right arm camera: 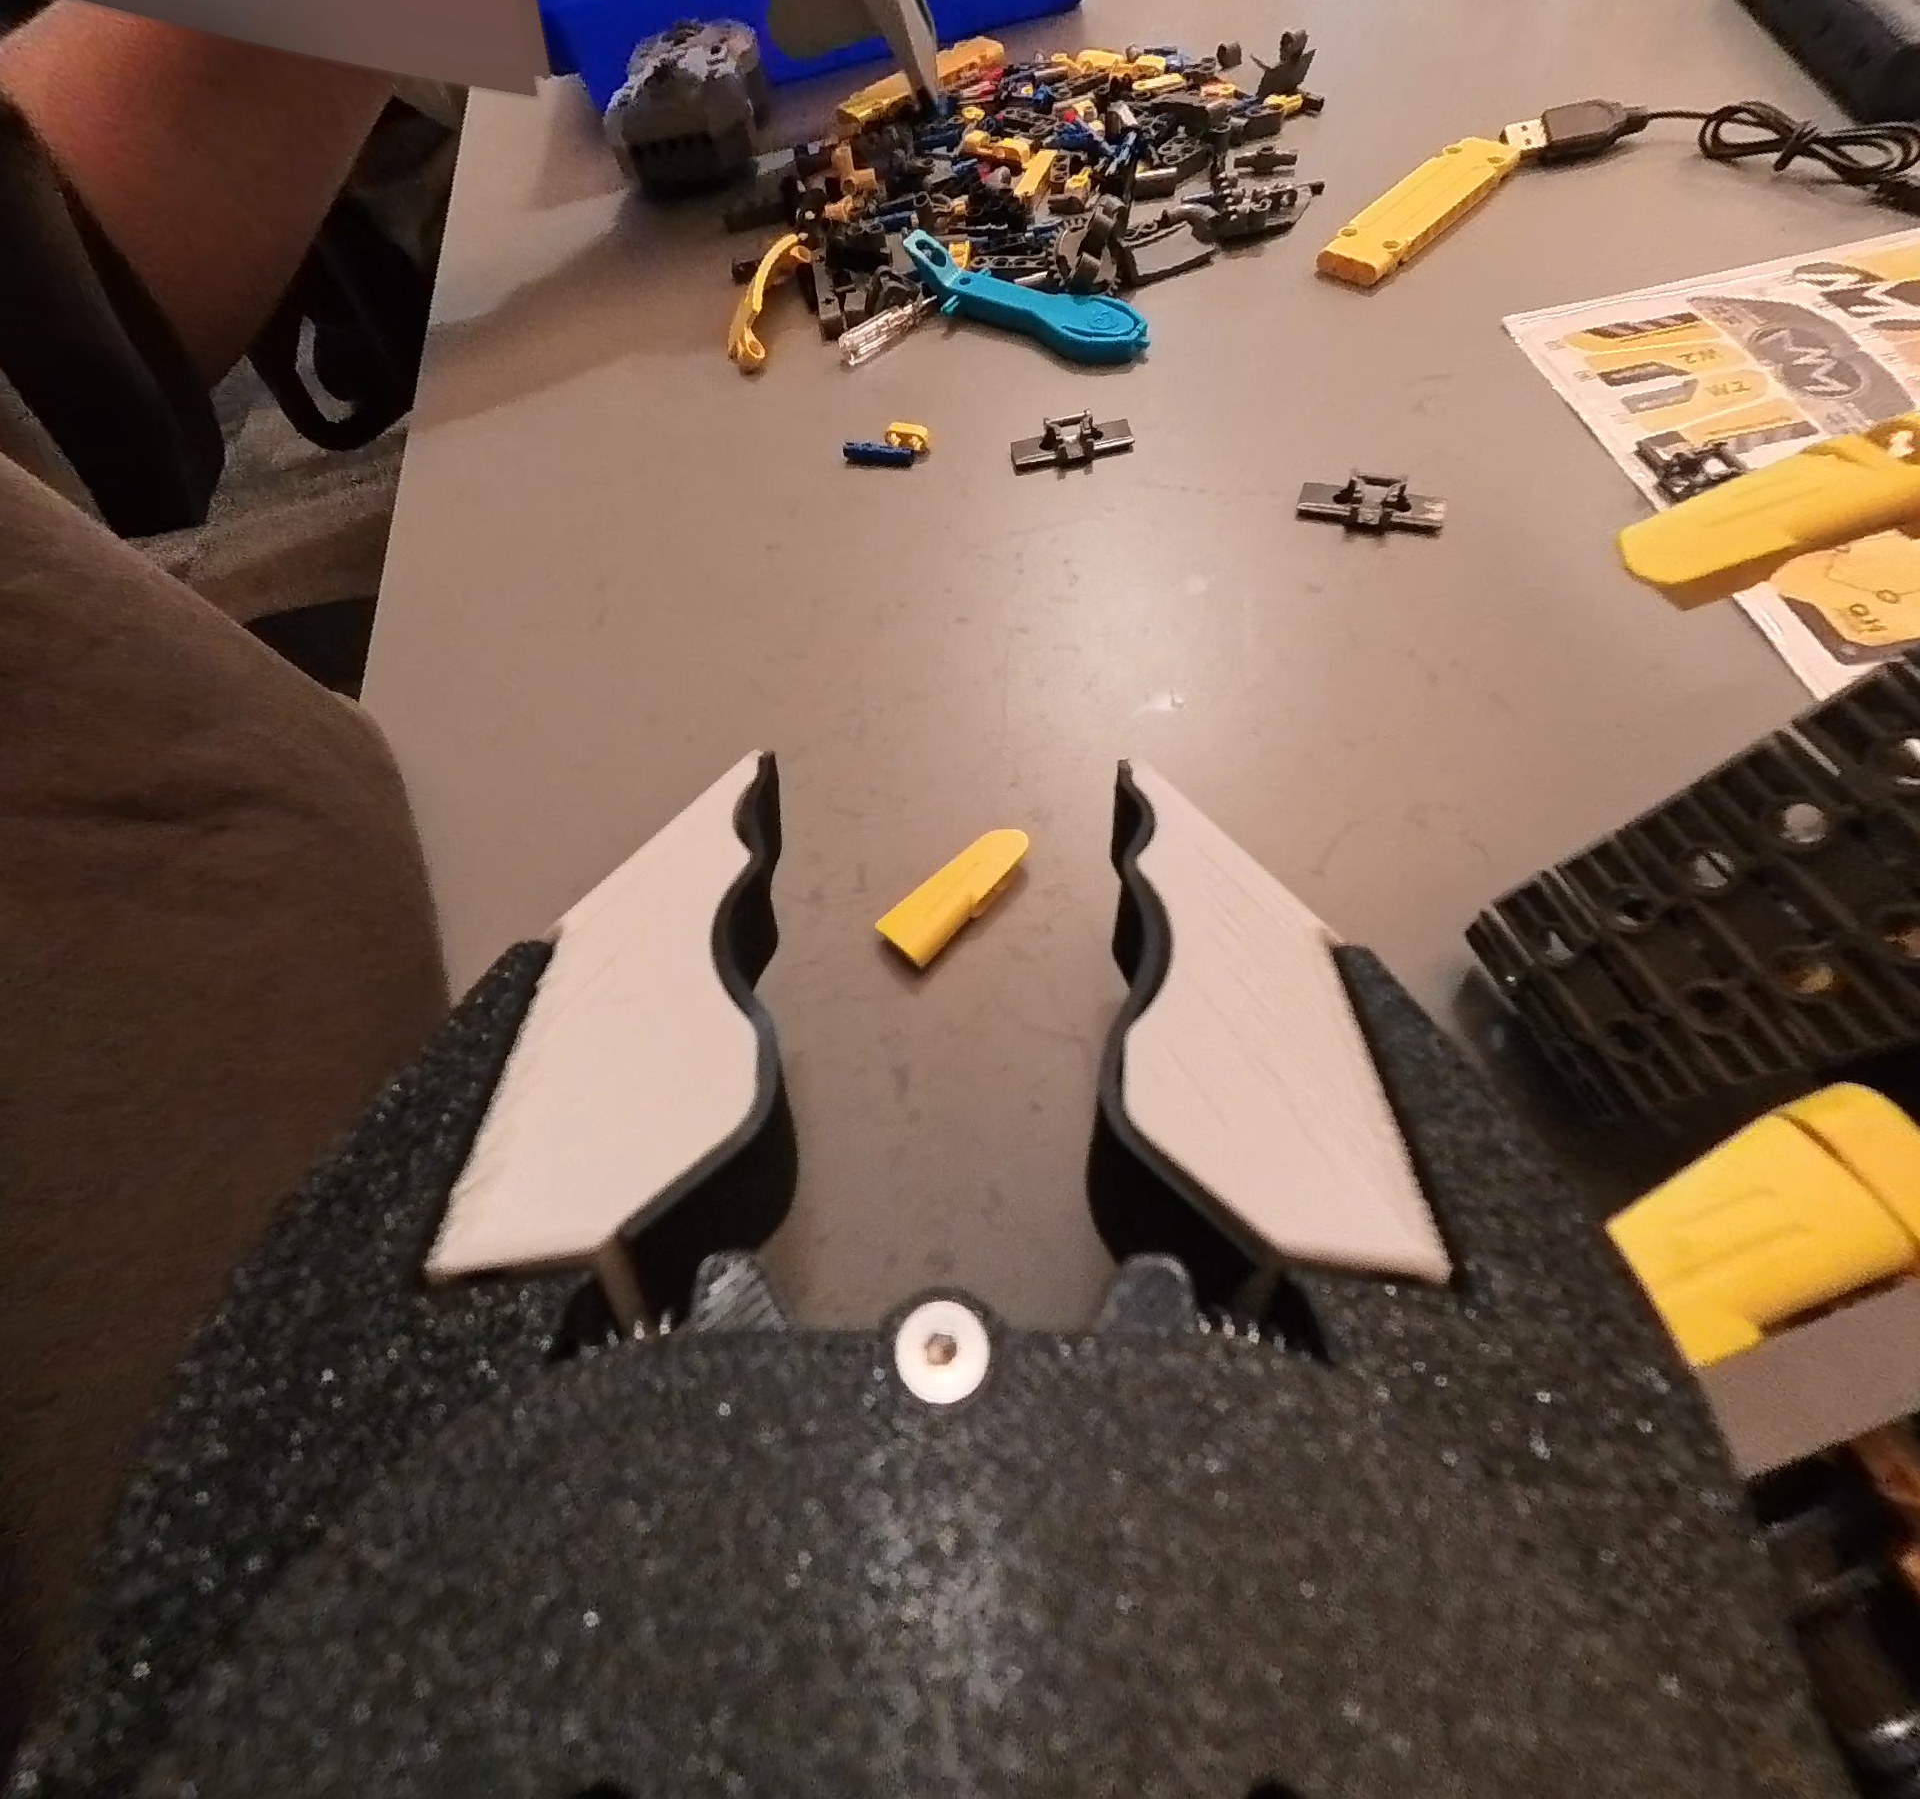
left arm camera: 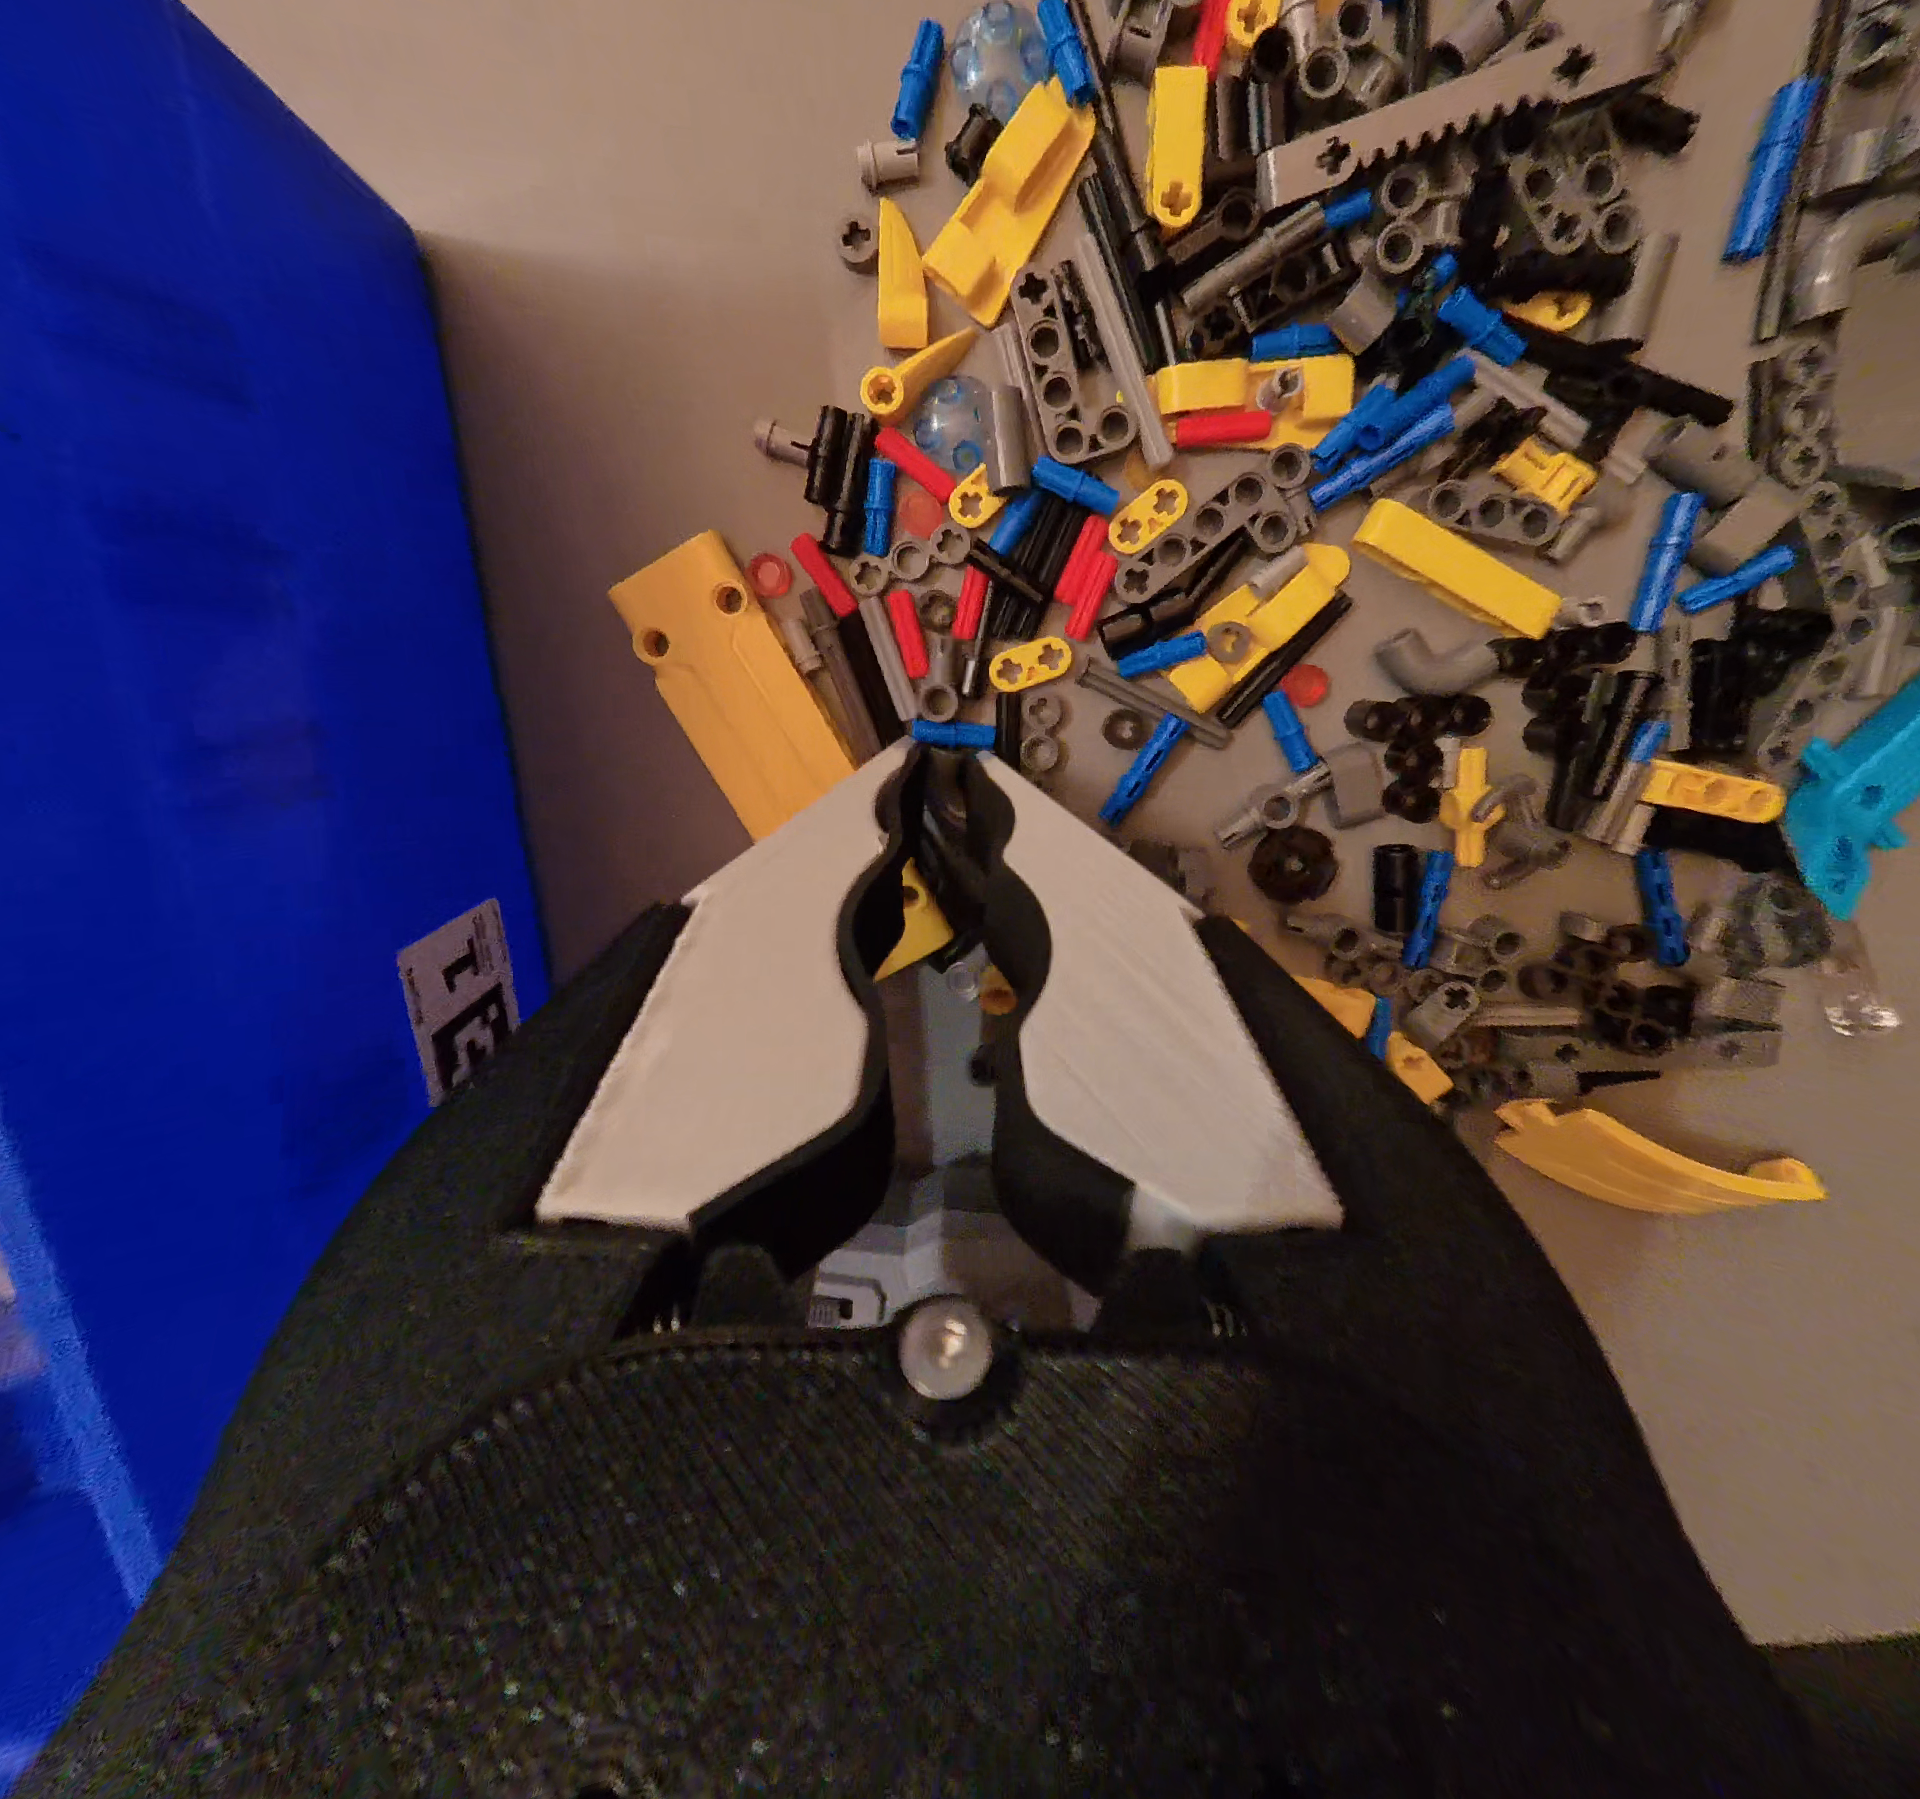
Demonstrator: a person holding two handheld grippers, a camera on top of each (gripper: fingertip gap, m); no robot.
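My left gripper (left arm camera: 943, 760) points down into the near-left edge of a pile of small building pieces (left arm camera: 1299, 461) in yellow, blue, black, grey and red. Its jaws are almost together with a thin black piece (left arm camera: 940, 840) between the pads, and a blue pin (left arm camera: 954, 733) lies right at the tips. A long yellow panel (left arm camera: 727, 679) lies just left of them. The right wrist view shows this gripper (right arm camera: 920, 76) far off at the pile (right arm camera: 1039, 160). My right gripper (right arm camera: 945, 783) is open and empty, low over the grey table (right arm camera: 935, 606). A small yellow piece (right arm camera: 951, 892) lies between its fingers.
A blue bin (left arm camera: 208, 606) stands left of the pile. A teal tool (right arm camera: 1029, 315), two black track links (right arm camera: 1070, 443), a yellow panel (right arm camera: 1413, 206) and a USB cable (right arm camera: 1579, 128) lie on the table. A printed sheet (right arm camera: 1714, 367) and a black tracked model (right arm camera: 1714, 928) sit right. A person's sleeve (right arm camera: 156, 814) fills the left. My right fingertips sit around 40 centimeters from my left ones.
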